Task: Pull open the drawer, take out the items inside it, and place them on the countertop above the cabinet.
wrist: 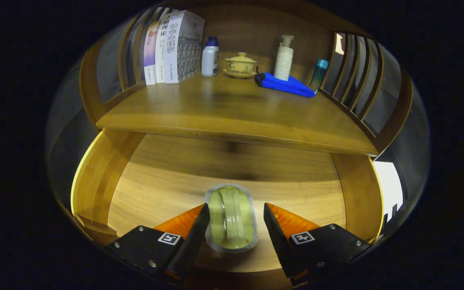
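The wooden drawer is pulled out below the countertop. On its floor lies a pale green item in a clear sealed packet, between my fingers. My gripper is open around it. The left finger sits against the packet's edge, while a small gap separates the right finger from it. The drawer floor beyond the packet is bare wood.
At the back of the countertop stand books, a white bottle with a blue cap, a yellow lidded tea bowl, a white pump bottle, a blue folded umbrella and a small teal bottle. Slatted rails flank both sides.
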Tool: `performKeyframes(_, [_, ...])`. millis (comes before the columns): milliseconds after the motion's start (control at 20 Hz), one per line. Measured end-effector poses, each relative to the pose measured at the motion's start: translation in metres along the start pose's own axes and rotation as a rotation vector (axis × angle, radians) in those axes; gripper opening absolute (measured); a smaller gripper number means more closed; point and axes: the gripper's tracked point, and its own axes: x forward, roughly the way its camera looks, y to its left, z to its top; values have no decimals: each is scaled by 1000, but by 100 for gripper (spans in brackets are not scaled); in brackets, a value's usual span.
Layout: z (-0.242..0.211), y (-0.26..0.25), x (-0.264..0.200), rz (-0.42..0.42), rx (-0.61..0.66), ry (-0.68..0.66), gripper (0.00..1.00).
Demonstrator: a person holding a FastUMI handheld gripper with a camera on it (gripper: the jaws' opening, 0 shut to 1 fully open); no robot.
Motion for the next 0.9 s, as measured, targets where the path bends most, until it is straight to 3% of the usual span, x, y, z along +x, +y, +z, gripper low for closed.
performKeyframes(200, [-13, -1, 9, 14, -9, 36, 58])
performKeyframes(250, [-13, 1, 8, 34, -6, 29, 46])
performKeyframes(400, [-14, 0, 6, 42, -23, 5, 23])
performKeyframes(700, [-8, -1, -27, 39, -103, -63, 21])
performKeyframes(900, [18, -4, -67, 50, -108, -204, 21])
